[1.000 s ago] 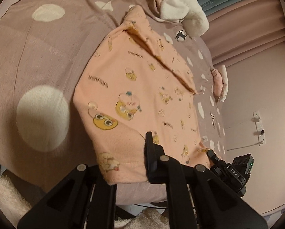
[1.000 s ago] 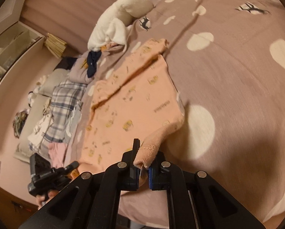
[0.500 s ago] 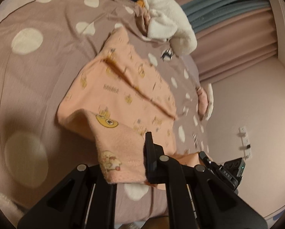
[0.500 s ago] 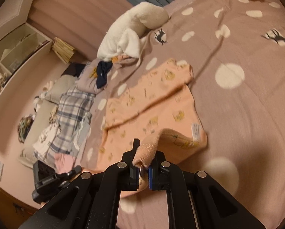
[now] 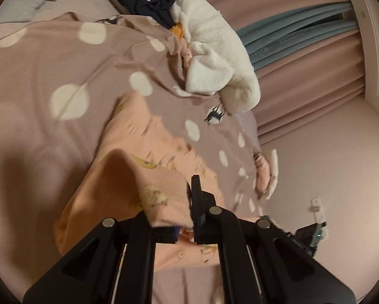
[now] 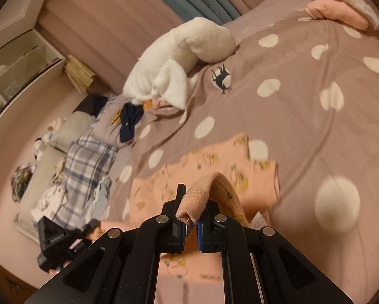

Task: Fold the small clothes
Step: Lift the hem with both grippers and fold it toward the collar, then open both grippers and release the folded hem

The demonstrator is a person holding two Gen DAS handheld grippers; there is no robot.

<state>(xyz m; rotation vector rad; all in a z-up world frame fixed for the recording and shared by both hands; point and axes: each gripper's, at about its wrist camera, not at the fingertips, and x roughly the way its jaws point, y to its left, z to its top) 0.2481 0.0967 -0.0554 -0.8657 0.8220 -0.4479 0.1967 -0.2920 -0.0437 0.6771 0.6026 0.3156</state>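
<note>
A small peach garment (image 5: 143,157) with yellow cartoon prints lies on the polka-dot bedspread (image 5: 37,76). My left gripper (image 5: 184,212) is shut on one bottom corner of it and holds that corner lifted over the rest. My right gripper (image 6: 190,217) is shut on the other bottom corner, a rolled hem (image 6: 197,197), raised above the garment (image 6: 214,162). The lower part is doubled back toward the top. The left gripper also shows in the right wrist view (image 6: 62,238) at lower left.
A white fluffy garment (image 5: 214,58) and a dark blue one (image 5: 148,0) lie piled at the far end of the bed. A plaid garment (image 6: 88,159) lies at the left. A folded pink and white piece (image 6: 341,7) sits at the far right. Curtains (image 5: 303,76) hang behind.
Both grippers have carried the garment's bottom edge forward, up and over the rest, so it is now folded over. The visible flat part has grown shorter.
</note>
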